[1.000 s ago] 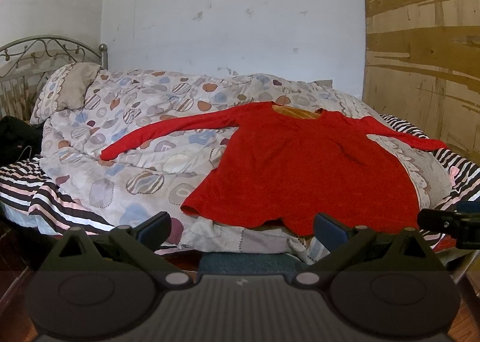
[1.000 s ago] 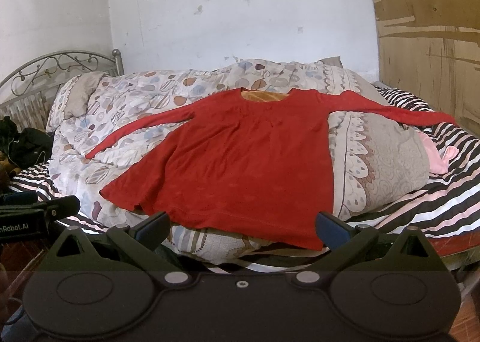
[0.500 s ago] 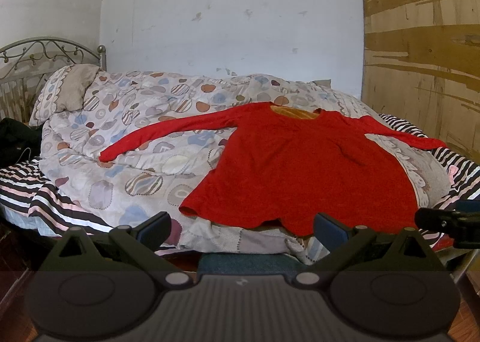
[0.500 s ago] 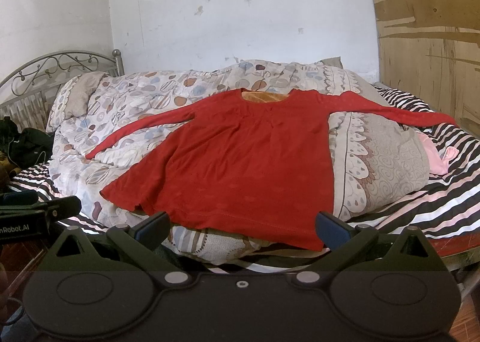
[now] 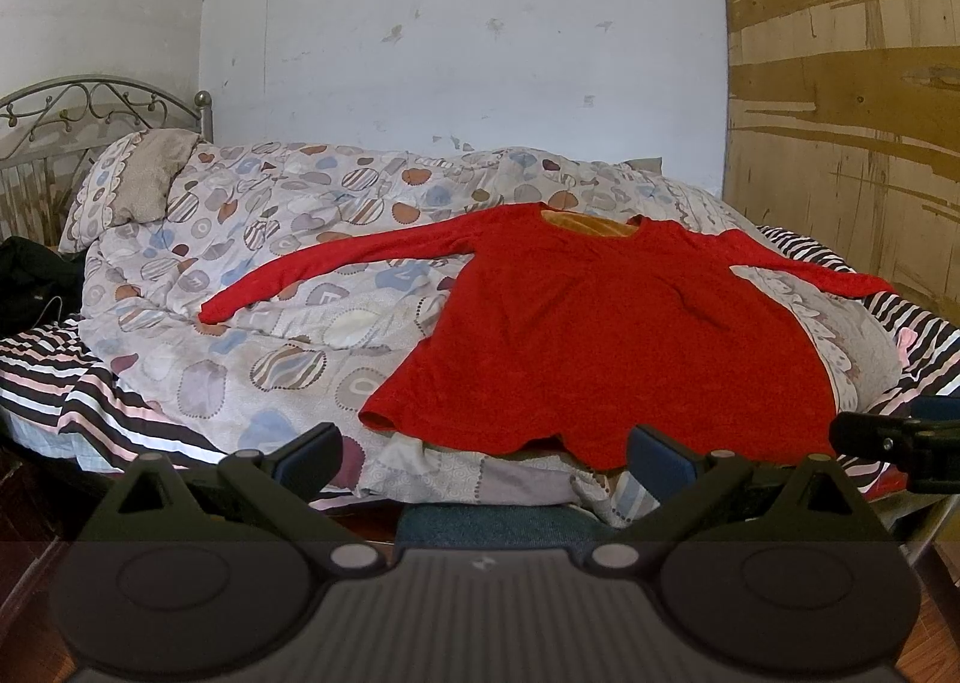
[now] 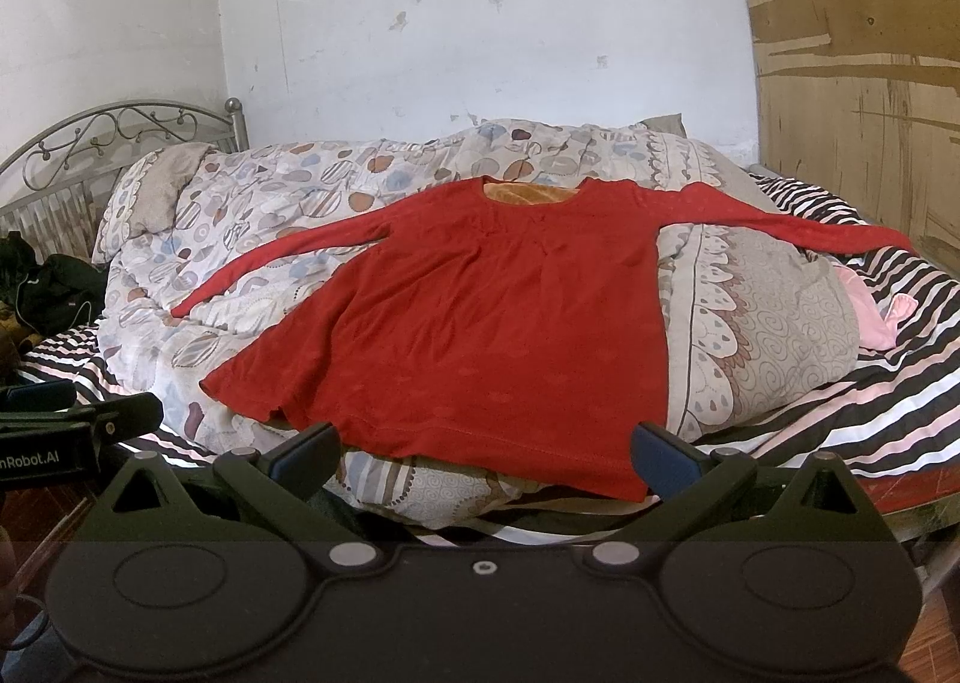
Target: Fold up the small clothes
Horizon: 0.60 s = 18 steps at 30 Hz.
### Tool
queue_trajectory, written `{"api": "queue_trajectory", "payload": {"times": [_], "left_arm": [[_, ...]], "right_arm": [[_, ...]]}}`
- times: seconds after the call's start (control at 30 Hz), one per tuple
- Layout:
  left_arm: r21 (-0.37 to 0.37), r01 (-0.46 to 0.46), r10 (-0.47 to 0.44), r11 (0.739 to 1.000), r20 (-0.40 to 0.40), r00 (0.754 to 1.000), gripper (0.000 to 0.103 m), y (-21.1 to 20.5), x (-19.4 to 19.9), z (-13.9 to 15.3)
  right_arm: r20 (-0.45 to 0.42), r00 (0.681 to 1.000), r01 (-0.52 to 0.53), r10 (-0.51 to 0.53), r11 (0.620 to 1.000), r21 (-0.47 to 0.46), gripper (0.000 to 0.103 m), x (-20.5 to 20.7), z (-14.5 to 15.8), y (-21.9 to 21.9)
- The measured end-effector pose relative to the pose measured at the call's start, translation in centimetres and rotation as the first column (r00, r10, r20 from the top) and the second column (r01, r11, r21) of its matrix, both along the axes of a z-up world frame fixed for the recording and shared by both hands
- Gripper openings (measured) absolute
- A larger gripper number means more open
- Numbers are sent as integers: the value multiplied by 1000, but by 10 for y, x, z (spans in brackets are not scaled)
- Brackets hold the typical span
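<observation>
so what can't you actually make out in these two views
- Near hem of the red top: in the left wrist view the left gripper fingers cover parts of it; the right gripper does likewise in the right wrist view.
- Pink garment: mostly tucked behind the quilt.
- Dark bundle by the headboard: too dim to identify.

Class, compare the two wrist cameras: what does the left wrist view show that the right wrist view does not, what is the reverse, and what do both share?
Only the left wrist view shows the dark teal item below the bed's edge, and the right tool's tip at its right border. Only the right wrist view shows the pink garment clearly, beside the quilt, and the left tool's lettered body at its left border. Both share the red long-sleeved top spread flat with sleeves out on the patterned quilt, the metal headboard, and open, empty jaws on each view's own tool.
</observation>
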<state>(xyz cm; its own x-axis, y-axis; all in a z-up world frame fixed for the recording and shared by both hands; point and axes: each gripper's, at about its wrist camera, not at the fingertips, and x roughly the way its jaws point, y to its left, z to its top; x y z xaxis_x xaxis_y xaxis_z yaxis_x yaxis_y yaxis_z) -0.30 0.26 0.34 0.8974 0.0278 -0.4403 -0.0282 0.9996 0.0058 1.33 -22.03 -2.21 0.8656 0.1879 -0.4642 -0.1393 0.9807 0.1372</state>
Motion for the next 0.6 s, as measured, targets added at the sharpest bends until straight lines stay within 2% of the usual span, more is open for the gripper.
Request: {"api": "queue_trajectory", "payload": {"times": [0.6], "left_arm": [[3,-2,2,1000,-5,1000,103,-1,0,0]], "right_arm": [[-1,1000,0,0,1000,-2,103,1,-1,0]]}}
